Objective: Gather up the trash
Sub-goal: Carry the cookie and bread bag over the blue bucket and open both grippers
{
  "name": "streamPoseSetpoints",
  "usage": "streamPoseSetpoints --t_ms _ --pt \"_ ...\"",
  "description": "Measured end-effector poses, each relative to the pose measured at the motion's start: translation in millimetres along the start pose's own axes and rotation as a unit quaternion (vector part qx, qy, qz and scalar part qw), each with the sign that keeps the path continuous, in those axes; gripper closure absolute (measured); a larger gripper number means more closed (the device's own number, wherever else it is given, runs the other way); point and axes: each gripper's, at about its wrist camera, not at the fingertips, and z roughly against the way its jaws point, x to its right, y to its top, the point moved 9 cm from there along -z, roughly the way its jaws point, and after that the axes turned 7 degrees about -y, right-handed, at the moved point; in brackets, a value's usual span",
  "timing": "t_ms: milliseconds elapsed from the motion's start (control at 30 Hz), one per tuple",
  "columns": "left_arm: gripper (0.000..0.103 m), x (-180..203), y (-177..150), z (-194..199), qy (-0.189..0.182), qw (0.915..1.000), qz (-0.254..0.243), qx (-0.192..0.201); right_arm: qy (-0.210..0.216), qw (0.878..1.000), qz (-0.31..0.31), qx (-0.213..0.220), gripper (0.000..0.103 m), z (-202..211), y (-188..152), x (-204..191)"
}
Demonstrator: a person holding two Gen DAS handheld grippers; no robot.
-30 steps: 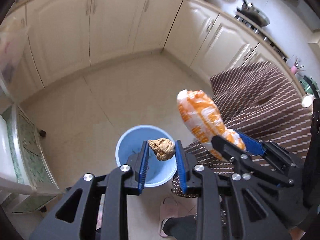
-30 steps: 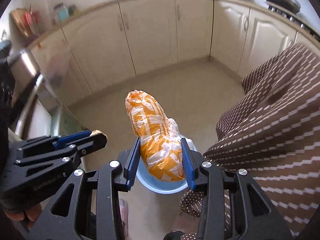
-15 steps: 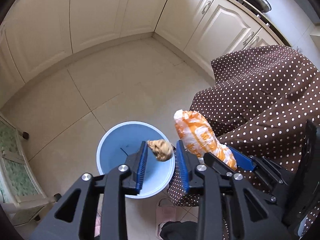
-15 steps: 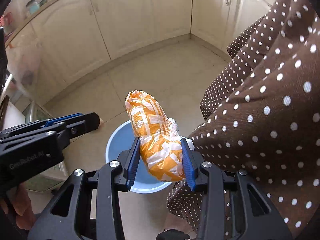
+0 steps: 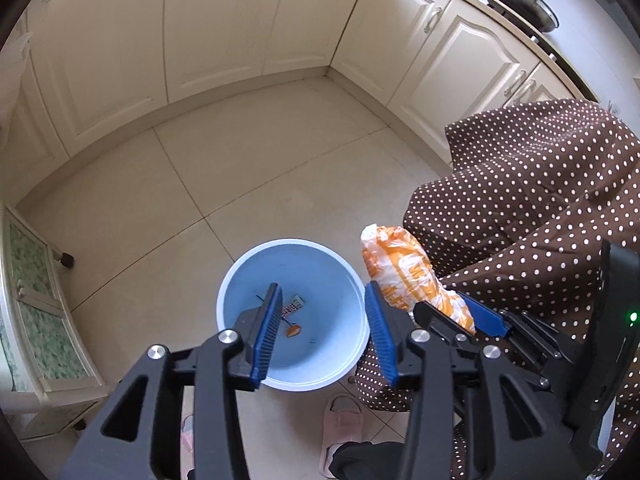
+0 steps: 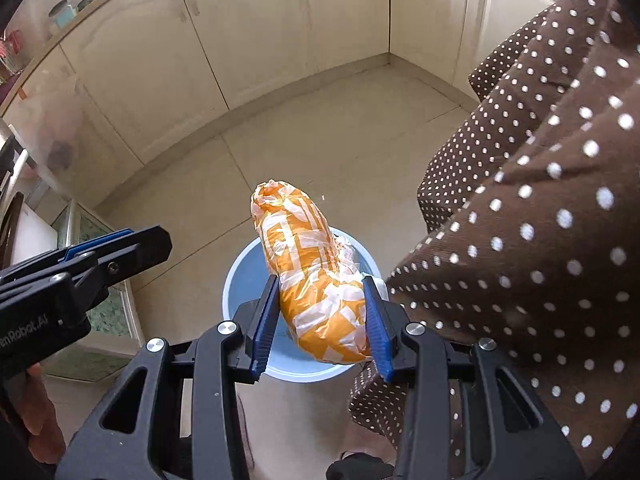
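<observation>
Right now the left gripper (image 5: 320, 320) is hanging over the blue bucket (image 5: 256, 264) in the lower middle of the left wrist view, and its jaws are opening with nothing between them. Small scraps of trash (image 5: 294, 312) are lying on the bucket's bottom, showing right in the gap between the two blue pads (image 5: 266, 322). The right gripper (image 6: 320, 322) is squeezing an orange and white plastic bag (image 6: 308, 268), with both pads pressing on the bag's lower half. The bag is sticking up and away from the gripper, toward the middle of the right wrist view. Behind it the bucket's rim (image 6: 236, 268) is peeking out, so the bag is hanging over the bucket or very near its edge. To do this step well, I think the person should be moving the bag over the middle of the bucket before letting go. The bag is long and light, so it could be tipping over the rim if it is dropped too near the side. A brown cloth with white dots (image 6: 540, 220) is hanging just beside the bucket on the right side of the frame, and the bag should be kept off it. Letting go slowly should be helping the bag fall straight down.
</observation>
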Motion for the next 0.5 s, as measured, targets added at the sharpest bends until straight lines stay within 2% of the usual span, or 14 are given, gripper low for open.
streamPoseSetpoints --t_ms 233,433,500 --pt "0.060 -9 6 10 0.009 0.9998 0.015 0.013 0.010 1.000 -0.006 0.012 0.062 -5 22 -8" --pt "0.060 -11 12 20 0.009 0.9994 0.023 0.022 0.023 0.999 -0.009 0.030 0.055 3 34 -16" --pt "0.060 -11 14 26 0.001 0.9992 0.030 0.027 0.016 0.999 -0.005 0.040 0.050 9 38 -18"
